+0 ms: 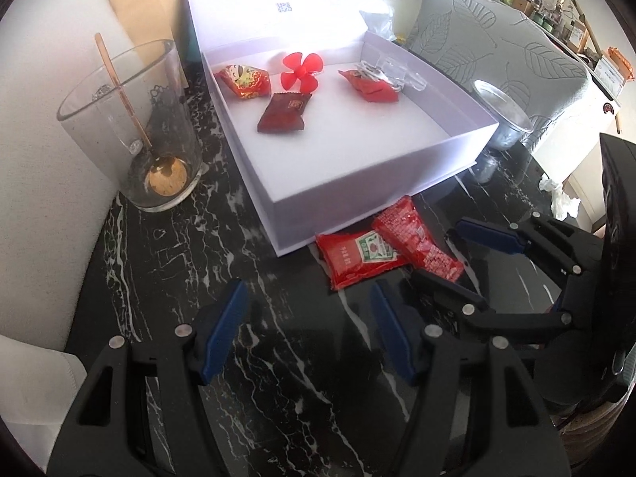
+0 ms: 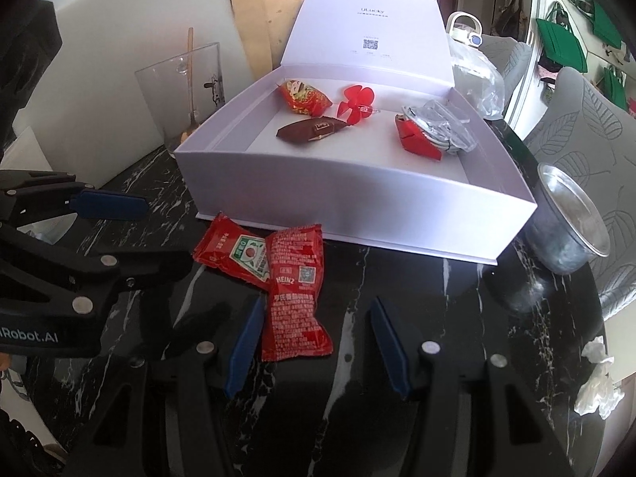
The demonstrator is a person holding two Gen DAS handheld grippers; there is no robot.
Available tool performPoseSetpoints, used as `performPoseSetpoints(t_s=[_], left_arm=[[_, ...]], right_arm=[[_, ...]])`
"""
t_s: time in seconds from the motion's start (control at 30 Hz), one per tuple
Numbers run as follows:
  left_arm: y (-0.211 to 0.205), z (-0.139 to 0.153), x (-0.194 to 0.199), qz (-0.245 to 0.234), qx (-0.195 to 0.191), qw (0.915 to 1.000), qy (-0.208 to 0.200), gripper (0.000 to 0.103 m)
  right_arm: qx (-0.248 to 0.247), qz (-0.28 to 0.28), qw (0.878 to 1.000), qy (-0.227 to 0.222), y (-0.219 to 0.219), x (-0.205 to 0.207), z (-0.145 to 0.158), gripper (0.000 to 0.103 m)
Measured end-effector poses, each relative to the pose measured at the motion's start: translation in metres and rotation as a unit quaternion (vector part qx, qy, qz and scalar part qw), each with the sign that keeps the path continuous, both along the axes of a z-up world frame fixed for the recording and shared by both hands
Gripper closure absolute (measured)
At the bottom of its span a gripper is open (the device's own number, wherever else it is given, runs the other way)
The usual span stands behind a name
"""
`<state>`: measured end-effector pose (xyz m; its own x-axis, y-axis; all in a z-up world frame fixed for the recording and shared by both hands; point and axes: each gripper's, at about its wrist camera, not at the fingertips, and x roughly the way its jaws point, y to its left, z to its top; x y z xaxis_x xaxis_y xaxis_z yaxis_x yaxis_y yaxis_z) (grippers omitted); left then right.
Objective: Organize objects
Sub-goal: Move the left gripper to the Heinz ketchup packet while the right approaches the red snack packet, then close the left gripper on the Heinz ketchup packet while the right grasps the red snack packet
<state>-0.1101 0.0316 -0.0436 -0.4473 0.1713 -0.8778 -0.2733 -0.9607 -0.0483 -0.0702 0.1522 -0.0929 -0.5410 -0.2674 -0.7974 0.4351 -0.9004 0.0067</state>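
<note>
Two red ketchup packets lie overlapping on the black marble table just in front of the open white box (image 1: pixel 377 183). One packet (image 2: pixel 296 310) lies printed side up; its near end sits between the pads of my right gripper (image 2: pixel 318 342), close to the left pad, and neither pad presses on it. The other packet (image 2: pixel 234 252), with a green label, lies to its left. My left gripper (image 1: pixel 308 330) stands open over bare table, a little left of the packets (image 1: pixel 357 258). In the box are a red candy (image 1: pixel 242 79), a red propeller (image 1: pixel 300 71), a brown sachet (image 1: pixel 284 113) and a red packet with a clear bag (image 1: pixel 371 83).
A glass (image 1: pixel 131 119) with a gold spoon stands left of the box. A lidded plastic cup (image 2: pixel 568 222) stands at the box's right corner. A crumpled tissue (image 2: pixel 596 381) lies near the right table edge. The box lid stands upright behind, with a grey chair (image 1: pixel 497 47) beyond.
</note>
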Motion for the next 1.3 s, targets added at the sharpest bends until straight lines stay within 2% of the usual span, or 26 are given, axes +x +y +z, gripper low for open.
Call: performPoseSetpoints(t_s=[0.07,0.13,0.2,0.27,0.43,0.53,0.67,0.97,1.2,1.3], left_arm=[[0.002,-0.002,-0.003,-0.003,0.001,1.0,-0.005,0.04],[0.006,-0.004,-0.005,-0.008,0.001,0.9999,-0.009,0.04],[0.009,-0.005,-0.006,-0.01,-0.001,0.9999,-0.011,0.04],[0.013,-0.007,-0.007,-0.014,-0.003,0.9998,-0.013,0.04],[0.023,-0.01,-0.009,0.002,0.015,0.9996,-0.023,0.04],[0.033,-0.015,-0.009,-0.007,0.029,0.9988,-0.039,0.038],[0.045,-0.019,-0.011,-0.007,0.01,0.999,-0.043,0.034],[0.06,-0.022,-0.018,0.005,0.003,0.9991,-0.042,0.025],[0.064,-0.028,-0.024,0.024,-0.027,0.9991,-0.023,0.016],[0.061,-0.027,-0.025,0.036,-0.025,0.9989,-0.017,0.018]], right_arm=[[-0.007,-0.004,1.0,-0.002,0.002,-0.001,0.001,0.047],[-0.009,-0.008,1.0,0.002,0.005,-0.001,0.001,0.054],[-0.007,-0.017,1.0,0.007,0.009,0.0,0.001,0.067],[-0.013,-0.031,0.999,0.009,0.017,0.0,0.002,0.071],[-0.035,-0.073,0.997,0.01,0.039,0.004,0.002,0.071],[-0.04,-0.082,0.996,0.006,0.051,0.007,0.003,0.071],[-0.037,-0.089,0.995,0.007,0.062,0.014,0.003,0.071],[-0.045,-0.097,0.994,0.009,0.072,0.02,0.003,0.071],[-0.044,-0.094,0.995,0.013,0.073,0.021,0.002,0.071],[-0.043,-0.093,0.995,0.014,0.073,0.021,0.002,0.071]])
